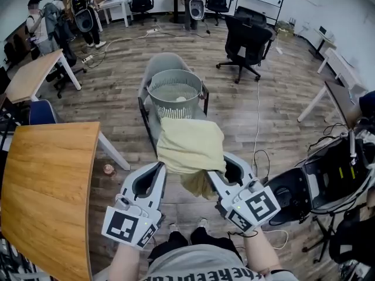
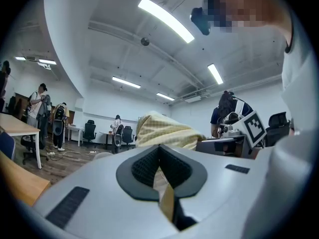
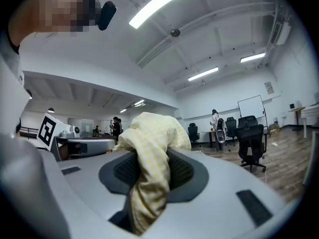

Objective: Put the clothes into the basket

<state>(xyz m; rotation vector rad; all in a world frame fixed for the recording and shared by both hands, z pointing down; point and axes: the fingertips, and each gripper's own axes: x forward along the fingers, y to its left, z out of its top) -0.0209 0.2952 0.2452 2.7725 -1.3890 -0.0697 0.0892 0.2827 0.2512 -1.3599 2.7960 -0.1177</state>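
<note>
Two grips on cloth (image 1: 190,145): left gripper (image 1: 158,167) and right gripper (image 1: 218,168) both pinch it, short of basket (image 1: 170,105); next we carry over, release.

left gripper (image 2: 160,168): we see its jaws pinched on a thin cloth edge.
yellow cloth (image 2: 162,131): we see it bunched just beyond.

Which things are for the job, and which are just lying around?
For the job:
cloth, pinched in both tongs
left tongs
right tongs
basket, on the grey chair

Just lying about:
table
black chair
cable on the floor
</note>
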